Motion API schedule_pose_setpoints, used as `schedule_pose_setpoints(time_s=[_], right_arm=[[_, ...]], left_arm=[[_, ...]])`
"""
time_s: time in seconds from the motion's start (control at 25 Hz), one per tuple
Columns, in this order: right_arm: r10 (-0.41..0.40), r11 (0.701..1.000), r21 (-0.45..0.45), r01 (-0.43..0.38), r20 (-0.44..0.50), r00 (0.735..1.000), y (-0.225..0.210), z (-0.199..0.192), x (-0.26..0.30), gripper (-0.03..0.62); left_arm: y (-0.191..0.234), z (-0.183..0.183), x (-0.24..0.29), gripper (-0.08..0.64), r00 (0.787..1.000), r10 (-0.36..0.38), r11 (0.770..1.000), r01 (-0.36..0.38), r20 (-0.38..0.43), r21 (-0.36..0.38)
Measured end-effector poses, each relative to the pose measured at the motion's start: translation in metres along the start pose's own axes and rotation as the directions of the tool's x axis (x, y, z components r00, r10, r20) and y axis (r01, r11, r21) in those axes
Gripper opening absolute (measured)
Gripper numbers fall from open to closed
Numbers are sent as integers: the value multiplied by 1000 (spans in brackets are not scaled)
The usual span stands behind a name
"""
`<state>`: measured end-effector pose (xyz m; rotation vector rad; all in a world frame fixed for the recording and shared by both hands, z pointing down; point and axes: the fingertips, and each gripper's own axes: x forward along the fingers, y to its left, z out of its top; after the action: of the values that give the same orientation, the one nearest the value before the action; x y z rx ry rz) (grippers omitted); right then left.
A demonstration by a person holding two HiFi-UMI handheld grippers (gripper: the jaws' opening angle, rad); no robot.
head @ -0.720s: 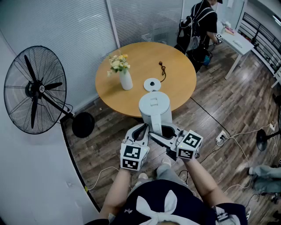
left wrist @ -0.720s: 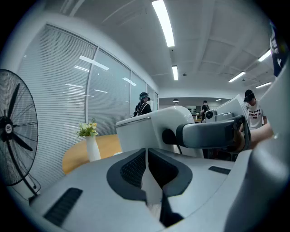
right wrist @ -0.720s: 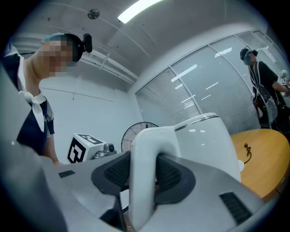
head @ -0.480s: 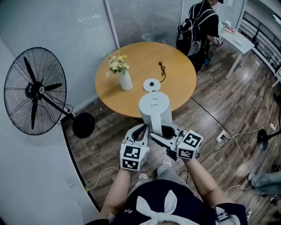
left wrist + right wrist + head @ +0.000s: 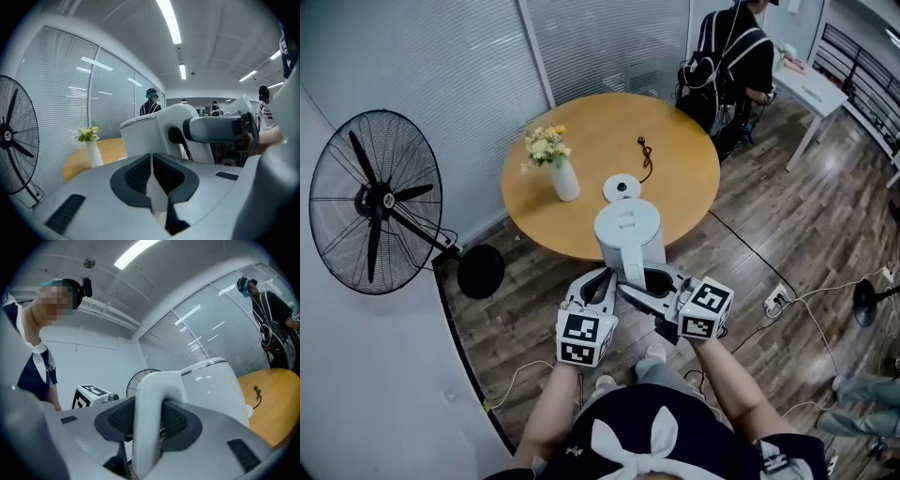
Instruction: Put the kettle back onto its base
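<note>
Clearly the step in hand is carrying the kettle (image 5: 628,230) to its base (image 5: 622,186). The right gripper (image 5: 147,420) is clenched on the kettle's handle, with both pads pressed against the white loop. The left gripper (image 5: 151,173) is closed on nothing, its pads meeting, and it sits just beside the kettle on the side away from the base.

The kettle hangs in the air on the person's side of the base, apart from it, and looks roughly upright. The base lies bare on the round table (image 5: 675,187). A vase of flowers (image 5: 565,180) stands near the base on its left, and a short dark cord (image 5: 647,152) lies just beyond the base.

To do this well, I would keep the grip on the handle firm and the kettle level, then carry it forward until its bottom is straight over the base. It should come straight down so the round connector in the middle of the base meets the socket under the kettle. A tilted landing would likely leave it perched on the base's rim. The path should stay to the right of the vase. The left gripper could steady the kettle's body if it swings.
</note>
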<state>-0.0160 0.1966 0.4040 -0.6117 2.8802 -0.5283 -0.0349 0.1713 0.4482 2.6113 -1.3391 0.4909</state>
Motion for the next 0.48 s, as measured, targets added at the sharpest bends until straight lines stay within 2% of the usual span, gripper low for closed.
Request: schedule_pose_setpoints(time_s=[0.48], right_arm=[[50, 999, 12, -50, -21, 999, -42, 16, -16, 169]], left_arm=[[-4, 13, 42, 38, 998, 62, 998, -62, -4, -17]])
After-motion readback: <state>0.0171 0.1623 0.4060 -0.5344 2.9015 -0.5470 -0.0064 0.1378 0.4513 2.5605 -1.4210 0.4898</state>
